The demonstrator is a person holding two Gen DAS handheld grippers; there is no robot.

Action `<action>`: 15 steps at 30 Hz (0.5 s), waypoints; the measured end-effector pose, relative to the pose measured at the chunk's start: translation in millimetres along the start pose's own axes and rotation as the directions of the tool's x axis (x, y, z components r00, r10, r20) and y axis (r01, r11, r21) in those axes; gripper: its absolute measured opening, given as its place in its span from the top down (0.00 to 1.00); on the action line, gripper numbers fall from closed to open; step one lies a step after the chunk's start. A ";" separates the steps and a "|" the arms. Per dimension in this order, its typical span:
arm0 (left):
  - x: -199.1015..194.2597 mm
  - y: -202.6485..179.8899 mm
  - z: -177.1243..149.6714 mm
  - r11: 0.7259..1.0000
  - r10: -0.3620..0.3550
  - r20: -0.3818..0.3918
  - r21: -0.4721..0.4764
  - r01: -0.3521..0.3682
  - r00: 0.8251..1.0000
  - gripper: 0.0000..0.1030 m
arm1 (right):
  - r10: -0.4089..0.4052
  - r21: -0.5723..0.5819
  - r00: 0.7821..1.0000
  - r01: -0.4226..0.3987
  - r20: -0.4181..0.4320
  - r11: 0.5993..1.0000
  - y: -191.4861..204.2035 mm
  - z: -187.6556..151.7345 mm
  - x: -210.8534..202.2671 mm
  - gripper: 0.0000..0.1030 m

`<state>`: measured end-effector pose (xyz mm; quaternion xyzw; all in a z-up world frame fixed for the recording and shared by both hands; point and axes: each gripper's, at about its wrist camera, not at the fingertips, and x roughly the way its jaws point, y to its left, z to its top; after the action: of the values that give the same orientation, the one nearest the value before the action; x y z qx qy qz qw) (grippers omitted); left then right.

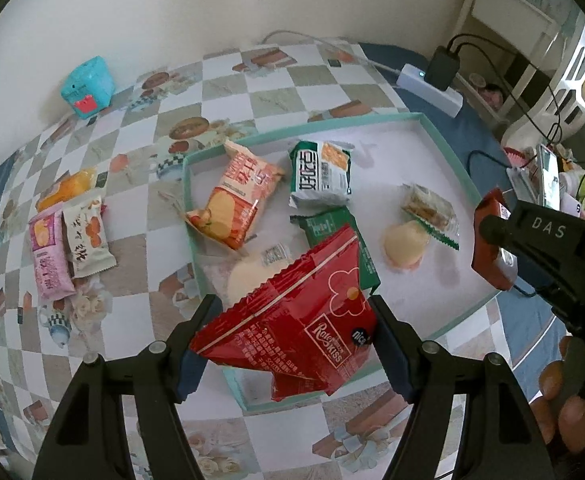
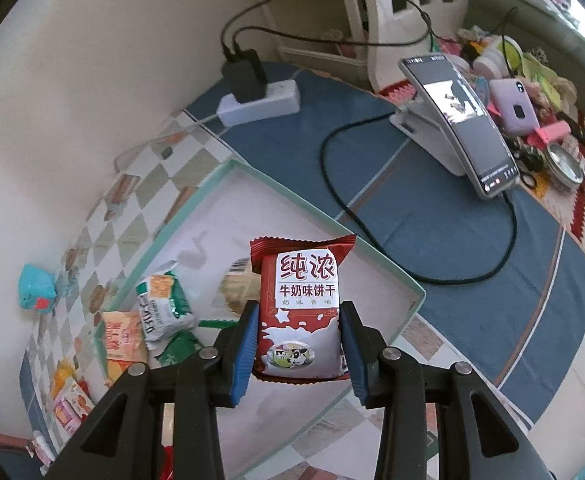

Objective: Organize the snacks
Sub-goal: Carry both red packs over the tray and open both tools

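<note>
My left gripper (image 1: 292,320) is shut on a red Rose Kiss snack bag (image 1: 292,324), held above the near corner of the mint-rimmed white tray (image 1: 448,140). In the tray lie an orange biscuit pack (image 1: 236,196), a green-white pack (image 1: 322,174), a dark green pack (image 1: 328,224), a clear wafer pack (image 1: 428,208) and round cakes (image 1: 406,244). My right gripper (image 2: 298,328) is shut on a red milk biscuit pack (image 2: 298,308), held over the tray's right side (image 2: 372,264). The right gripper shows in the left wrist view (image 1: 492,240).
Outside the tray, at its left, lie a pink pack (image 1: 48,256), a white pack (image 1: 86,240) and an orange pack (image 1: 66,188). A teal toy (image 1: 86,86) stands by the wall. A power strip (image 2: 258,100), cables and a phone on a stand (image 2: 460,124) are on the blue cloth.
</note>
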<state>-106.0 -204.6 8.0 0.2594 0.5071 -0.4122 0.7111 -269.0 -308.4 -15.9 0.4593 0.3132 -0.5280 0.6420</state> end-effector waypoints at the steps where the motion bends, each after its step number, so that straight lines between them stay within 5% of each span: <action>1: 1.1 -0.8 -0.1 1.000 0.000 0.000 0.002 0.000 1.000 0.28 | -0.001 0.001 1.000 0.001 -0.001 1.000 -0.6 -0.3 0.5 0.59; 13: 4.9 -1.5 0.9 1.000 -0.006 -0.001 -0.002 0.006 1.000 0.26 | -0.017 0.016 1.000 0.017 0.001 1.000 -1.2 -0.1 3.4 0.59; 15: 3.6 -0.1 1.5 1.000 -0.003 0.005 -0.003 0.003 1.000 0.19 | -0.016 0.019 1.000 0.016 -0.003 1.000 -1.4 -0.3 4.0 0.57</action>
<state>-104.9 -207.0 5.2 0.2563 0.5064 -0.4132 0.7121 -269.3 -309.7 -19.9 0.4638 0.3126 -0.5356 0.6327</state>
